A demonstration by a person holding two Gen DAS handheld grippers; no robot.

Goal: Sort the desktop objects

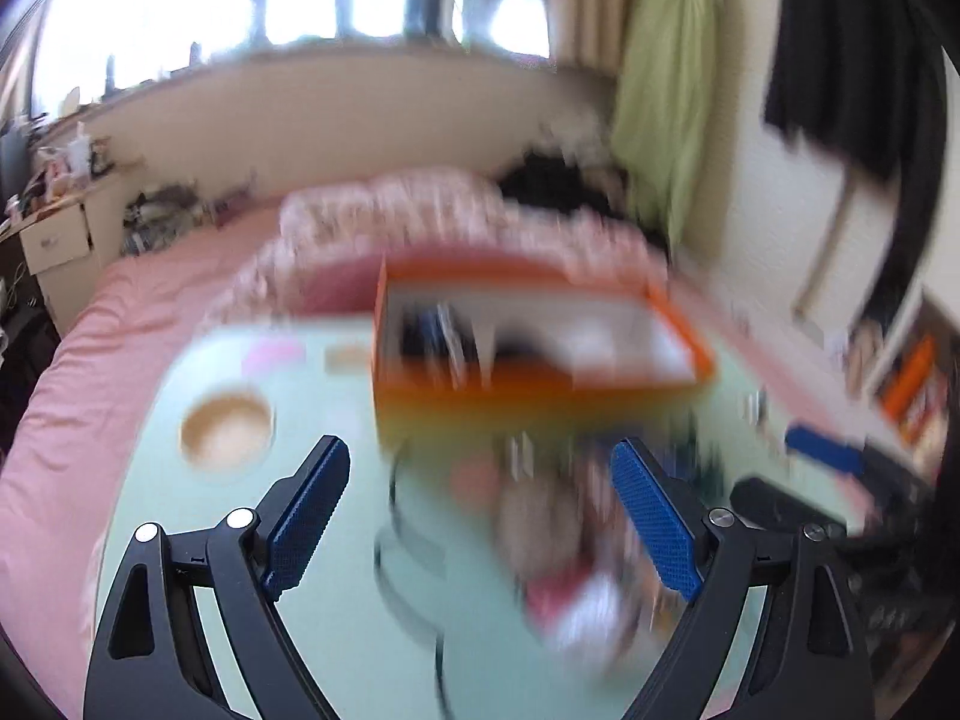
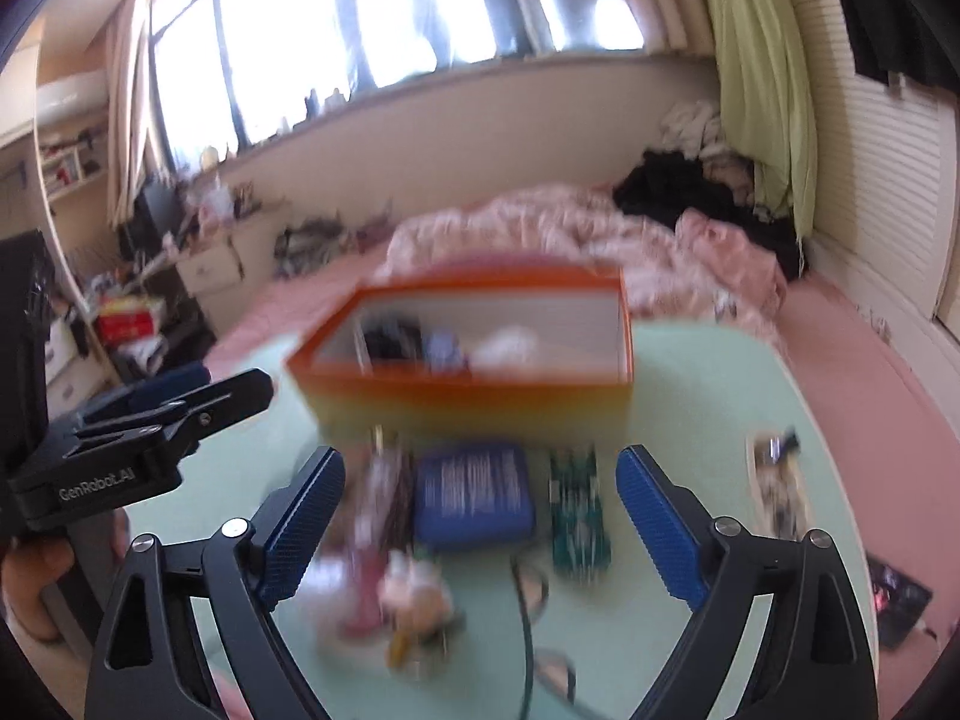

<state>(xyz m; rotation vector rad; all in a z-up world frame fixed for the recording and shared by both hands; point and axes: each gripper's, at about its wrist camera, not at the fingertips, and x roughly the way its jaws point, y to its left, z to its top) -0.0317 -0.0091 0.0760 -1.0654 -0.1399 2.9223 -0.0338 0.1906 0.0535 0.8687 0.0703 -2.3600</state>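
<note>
An orange open-top box (image 2: 468,384) with several small items inside stands at the back of the pale green tabletop (image 2: 690,396). In front of it lie a blue pouch (image 2: 474,498), a green board-like item (image 2: 579,510), a blurred pink and white toy (image 2: 408,588) and a black cable (image 2: 528,600). My right gripper (image 2: 480,462) hangs open above these, with nothing between its pads. My left gripper (image 1: 480,456) is open over a blurred heap of objects (image 1: 570,540), in front of the orange box (image 1: 540,384). Each gripper shows in the other's view: left gripper (image 2: 228,381), right gripper (image 1: 798,474).
A round wooden dish (image 1: 227,429) and a pink item (image 1: 273,354) sit on the table's left part. A long patterned item (image 2: 780,492) lies near the right edge. A pink bed (image 1: 120,312) with crumpled bedding surrounds the table. A hand (image 2: 30,588) holds the left gripper.
</note>
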